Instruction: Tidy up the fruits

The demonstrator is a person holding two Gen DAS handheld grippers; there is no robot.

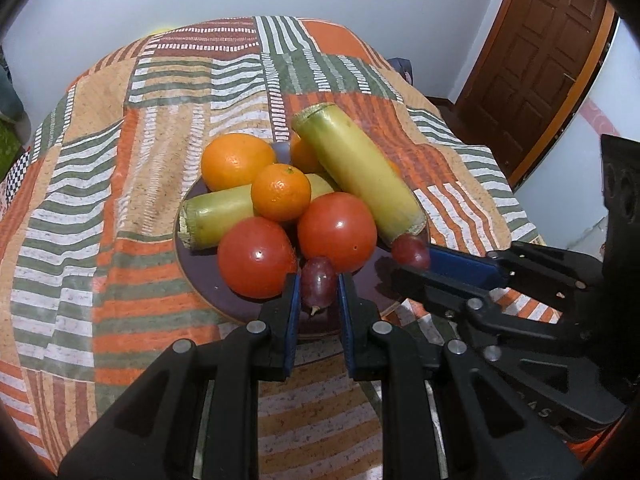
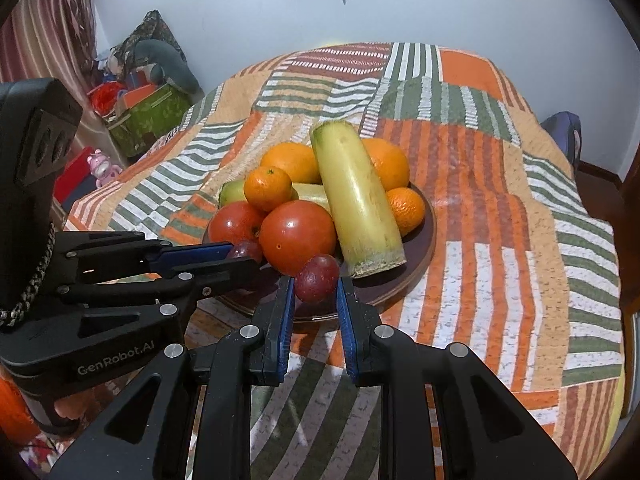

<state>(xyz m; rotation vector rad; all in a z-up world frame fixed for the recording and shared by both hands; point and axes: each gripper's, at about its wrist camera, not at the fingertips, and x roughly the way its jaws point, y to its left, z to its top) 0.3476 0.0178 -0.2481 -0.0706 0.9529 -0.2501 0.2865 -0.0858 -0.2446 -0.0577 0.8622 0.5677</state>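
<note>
Plate (image 1: 208, 296) of fruit on patterned counter: left gripper (image 1: 318, 280) pinches one red grape (image 1: 318, 282), right gripper (image 2: 316, 280) another grape (image 2: 316, 278), both over the plate's near rim, stems toward the fingers.

Left gripper (image 1: 318, 286) clamped on a red grape (image 1: 318, 282) at the plate's (image 1: 224, 300) near edge, right gripper (image 1: 416, 258) pinching a second grape (image 1: 409, 250) – tomatoes (image 1: 337, 232), oranges (image 1: 237, 166), two pale green stalks (image 1: 356, 168) piled behind.

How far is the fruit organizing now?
Done: oranges, tomatoes and sugarcane pieces sit piled on the plate. In hand: the left gripper and the right gripper each hold a grape over the plate. Left: releasing both.
</note>
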